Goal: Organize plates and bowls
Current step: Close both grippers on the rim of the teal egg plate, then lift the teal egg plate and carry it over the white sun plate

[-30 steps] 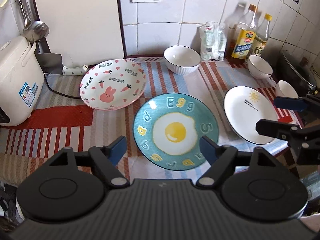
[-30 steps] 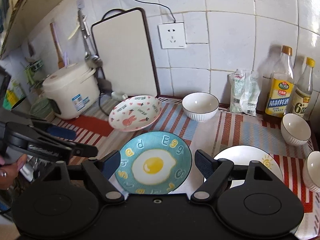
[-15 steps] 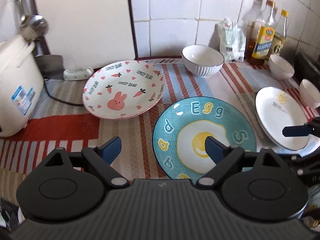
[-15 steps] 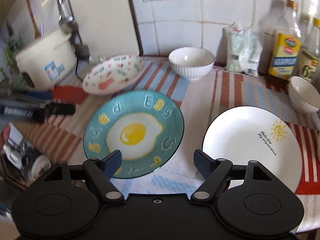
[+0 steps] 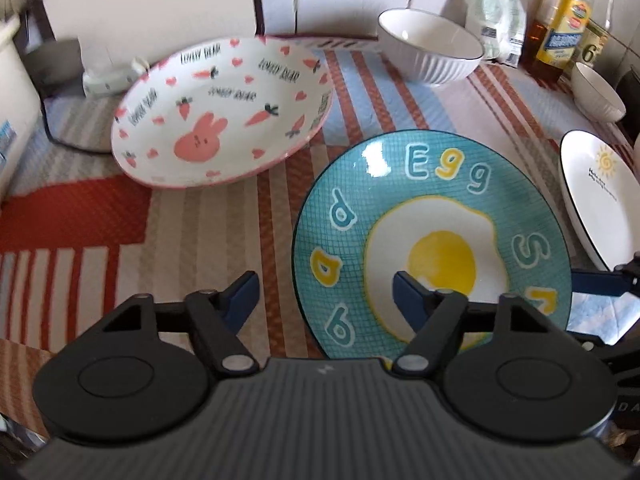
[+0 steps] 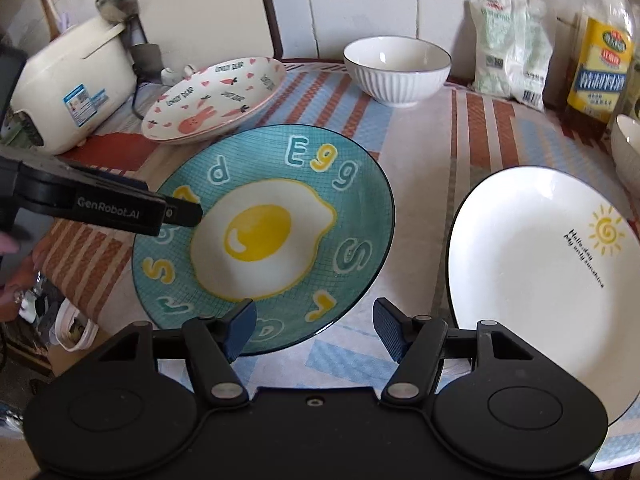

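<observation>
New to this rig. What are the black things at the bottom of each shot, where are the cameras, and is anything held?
No robot: a person holds a two-finger gripper in each hand, with a fisheye camera on each looking along its fingers. The left gripper and right gripper have just been closing but are open and hold nothing; both straddle edges of the egg plate. On the striped cloth also lie a rabbit plate, a sun plate and a white bowl.

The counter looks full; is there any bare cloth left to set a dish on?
Yes: a strip between the egg plate, the sun plate and the ribbed bowl. Another lies in front of the bunny plate, left of the egg plate. The back right corner is crowded.
</observation>
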{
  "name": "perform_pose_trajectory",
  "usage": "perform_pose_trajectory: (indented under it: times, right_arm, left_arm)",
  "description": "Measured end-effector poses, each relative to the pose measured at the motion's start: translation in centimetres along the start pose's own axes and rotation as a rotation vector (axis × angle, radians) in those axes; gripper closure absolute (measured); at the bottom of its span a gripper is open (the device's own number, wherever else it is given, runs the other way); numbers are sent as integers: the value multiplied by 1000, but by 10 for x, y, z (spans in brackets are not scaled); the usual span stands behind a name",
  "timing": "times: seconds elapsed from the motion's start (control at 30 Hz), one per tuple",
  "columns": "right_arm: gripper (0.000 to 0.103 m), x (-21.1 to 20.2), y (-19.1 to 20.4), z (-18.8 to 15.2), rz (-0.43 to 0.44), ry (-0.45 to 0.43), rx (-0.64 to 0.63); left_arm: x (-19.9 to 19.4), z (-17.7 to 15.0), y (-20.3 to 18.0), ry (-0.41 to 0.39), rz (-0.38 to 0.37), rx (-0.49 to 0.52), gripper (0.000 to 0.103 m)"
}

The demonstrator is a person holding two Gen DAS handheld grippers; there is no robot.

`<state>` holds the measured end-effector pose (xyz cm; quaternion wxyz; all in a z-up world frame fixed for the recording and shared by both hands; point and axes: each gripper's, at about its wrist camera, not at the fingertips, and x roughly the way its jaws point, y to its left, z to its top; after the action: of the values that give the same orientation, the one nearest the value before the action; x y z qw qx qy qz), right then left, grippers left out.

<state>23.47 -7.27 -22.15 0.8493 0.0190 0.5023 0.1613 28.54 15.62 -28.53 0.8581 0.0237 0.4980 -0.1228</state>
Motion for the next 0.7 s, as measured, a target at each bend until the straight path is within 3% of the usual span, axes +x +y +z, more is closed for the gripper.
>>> perform_pose_trajectory:
  times: [0.07,0.1,0.13,0.23,0.53,0.7]
  right_arm:
    - [37,5,-2,2,7,2,17]
    - [53,7,-3,2,14,8,29]
    - [59,10,-3,4,25,31,37]
    - [66,12,-4,8,14,49,59]
    - [68,20,-17,3,35,-12,174]
    - [69,20,-18,9,35,18,173]
  left_arm:
    - [4,0,7,10,-46,-49,60]
    - [4,0,13,6,-88,-98,63]
    - [4,-2,18,1,-107,-148,65]
    - [7,-5,26,7,-104,-211,82]
    - [8,-12,25,-32,-103,-189,80]
    - [8,-13,20,-36,-83,-184,79]
